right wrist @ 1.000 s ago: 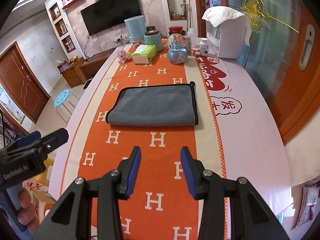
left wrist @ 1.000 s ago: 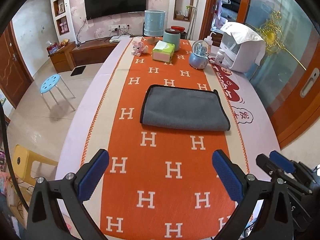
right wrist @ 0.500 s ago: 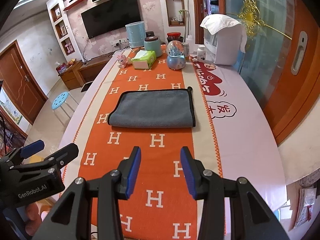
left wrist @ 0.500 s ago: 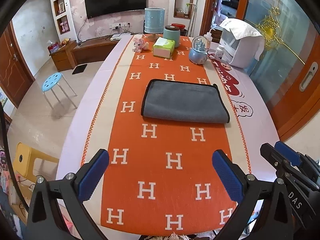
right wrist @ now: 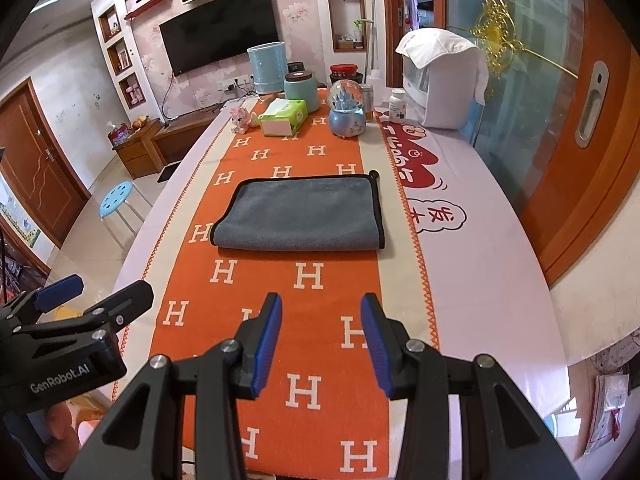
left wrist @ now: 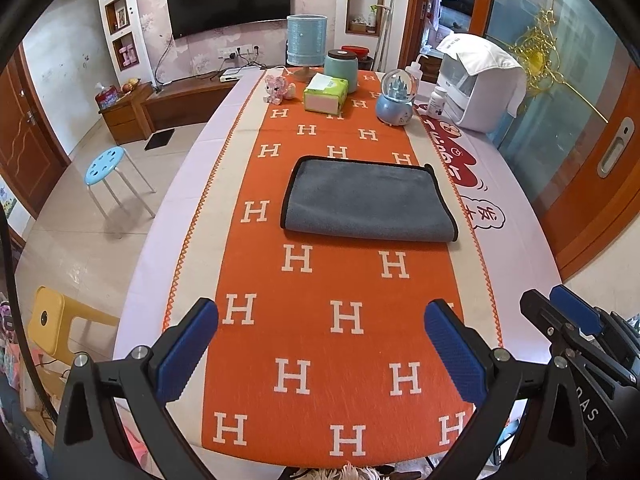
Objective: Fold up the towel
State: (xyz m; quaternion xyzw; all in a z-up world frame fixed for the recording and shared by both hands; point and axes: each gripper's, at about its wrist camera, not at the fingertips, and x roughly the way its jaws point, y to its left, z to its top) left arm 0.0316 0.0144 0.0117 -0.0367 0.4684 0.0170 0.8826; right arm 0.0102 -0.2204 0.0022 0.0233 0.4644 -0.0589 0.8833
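Observation:
A grey towel [left wrist: 366,200] with black trim lies folded flat on the orange H-patterned table runner [left wrist: 332,320], with its fold edge toward me. It also shows in the right wrist view [right wrist: 300,216]. My left gripper [left wrist: 320,344] is open wide and empty, held above the table's near end, well short of the towel. My right gripper [right wrist: 320,340] is open and empty, also short of the towel. The right gripper shows at the lower right of the left wrist view [left wrist: 568,320]; the left gripper shows at the lower left of the right wrist view [right wrist: 80,300].
At the table's far end stand a green tissue box [left wrist: 325,96], a teal jar [left wrist: 341,67], a blue lamp [left wrist: 307,42], a snow globe [left wrist: 395,98], a pink toy [left wrist: 277,89], a white bottle [left wrist: 437,101] and a white appliance [left wrist: 480,84]. A blue stool [left wrist: 110,166] stands left of the table.
Both grippers have pulled back and up from the towel, so more of the near table end shows. The towel has not moved. Both grippers stay open.

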